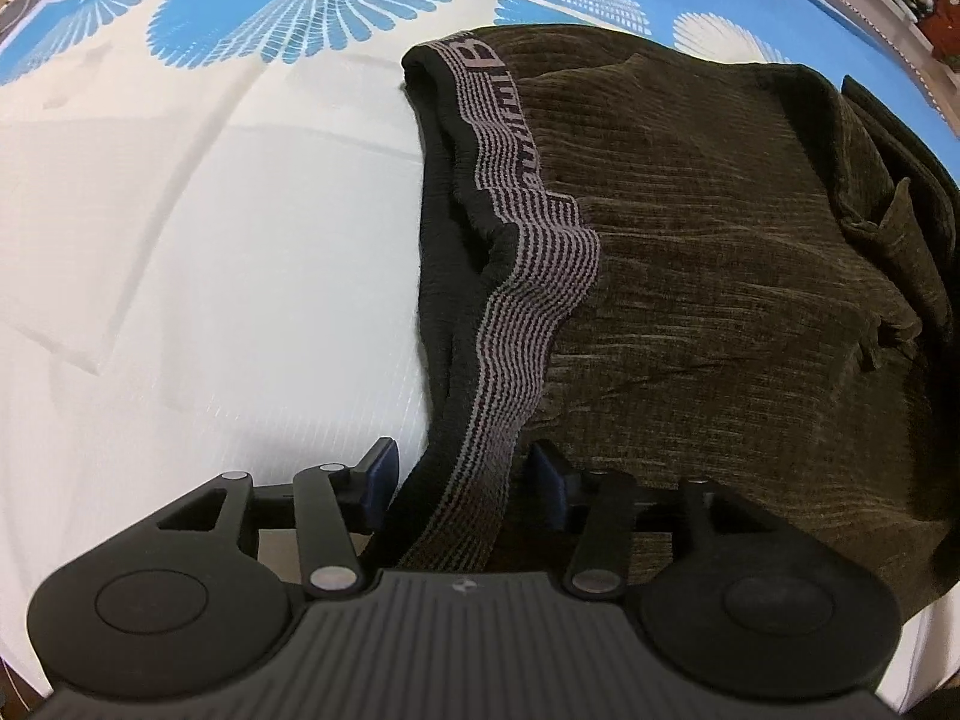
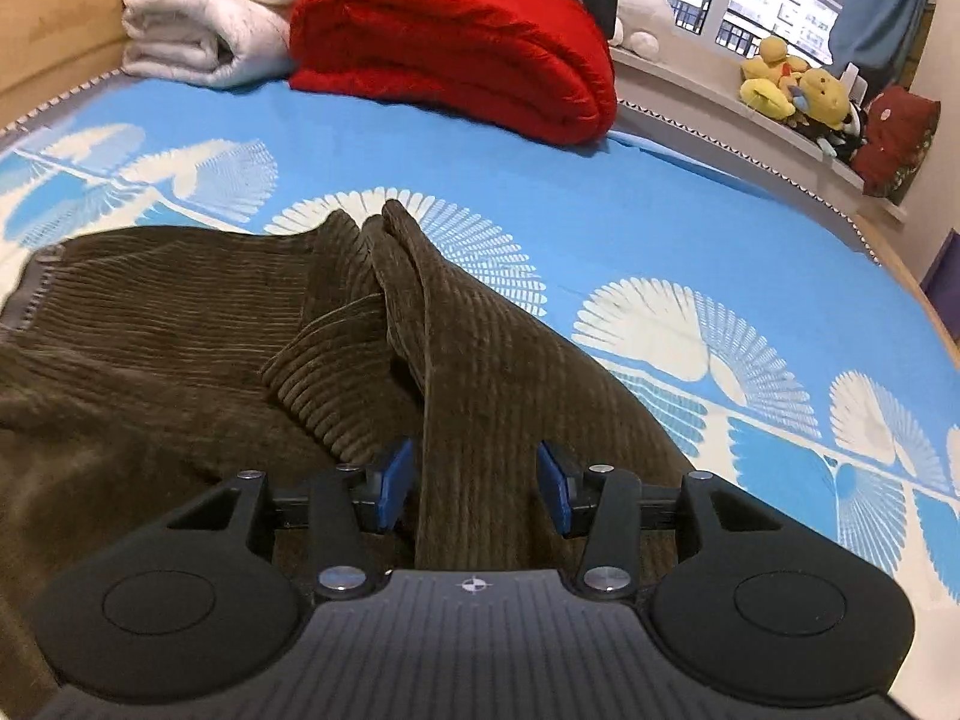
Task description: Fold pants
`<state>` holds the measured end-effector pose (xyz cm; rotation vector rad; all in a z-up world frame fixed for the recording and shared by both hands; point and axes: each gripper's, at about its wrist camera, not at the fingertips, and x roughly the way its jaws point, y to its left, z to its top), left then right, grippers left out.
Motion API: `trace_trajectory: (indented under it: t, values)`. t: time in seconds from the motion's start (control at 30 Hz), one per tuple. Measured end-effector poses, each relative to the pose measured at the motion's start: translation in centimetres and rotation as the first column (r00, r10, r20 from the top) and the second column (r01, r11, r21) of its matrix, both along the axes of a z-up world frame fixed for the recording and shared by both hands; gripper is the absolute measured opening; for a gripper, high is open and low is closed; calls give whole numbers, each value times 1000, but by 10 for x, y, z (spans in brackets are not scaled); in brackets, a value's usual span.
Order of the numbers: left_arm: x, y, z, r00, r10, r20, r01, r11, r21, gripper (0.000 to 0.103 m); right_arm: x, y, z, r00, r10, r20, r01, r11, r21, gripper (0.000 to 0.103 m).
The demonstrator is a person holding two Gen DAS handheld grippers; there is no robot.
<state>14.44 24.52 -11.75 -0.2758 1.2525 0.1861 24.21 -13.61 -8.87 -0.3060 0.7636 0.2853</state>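
Spread left gripper (image 1: 465, 483) and right gripper (image 2: 474, 486) are straddled over olive corduroy pants (image 1: 720, 276); bare blue-and-white patterned bedsheet (image 1: 180, 276) is seen left of the grey striped waistband (image 1: 510, 240).

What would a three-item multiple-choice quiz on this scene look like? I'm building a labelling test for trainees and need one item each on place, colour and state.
1. The striped waistband runs
A. between the left gripper pads
B. beside the red blanket
C. over the window sill

2. The folded blanket next to the white one is
A. green
B. red
C. yellow

3. The right gripper is
A. shut flat on bare sheet
B. open, with a ridge of the pants between its pads
C. holding a plush toy

Answers: 1 A, the band passes between the blue pads. 2 B, it is plainly red. 3 B, gaps show beside the corduroy ridge.
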Motion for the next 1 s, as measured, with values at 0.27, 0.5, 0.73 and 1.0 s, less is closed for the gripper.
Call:
trace_trajectory:
  t: [0.27, 0.5, 0.73, 1.0]
  values:
    - [1, 1, 1, 998, -58, 15, 58, 998, -8, 36, 13, -26, 15, 993, -114, 13, 113, 992, 53, 7]
    - [-6, -2, 4, 999, -11, 36, 10, 1000, 6, 34, -24, -143, 61, 949, -315, 34, 305, 938, 167, 6]
    - [-5, -20, 8, 1000, -17, 22, 15, 996, 88, 35, -96, -280, 9, 849, -452, -274, 451, 890, -69, 6]
    - [-5, -25, 7, 999, -37, 14, 35, 993, 111, 44, -164, -324, -14, 882, -297, -365, 309, 951, -28, 33]
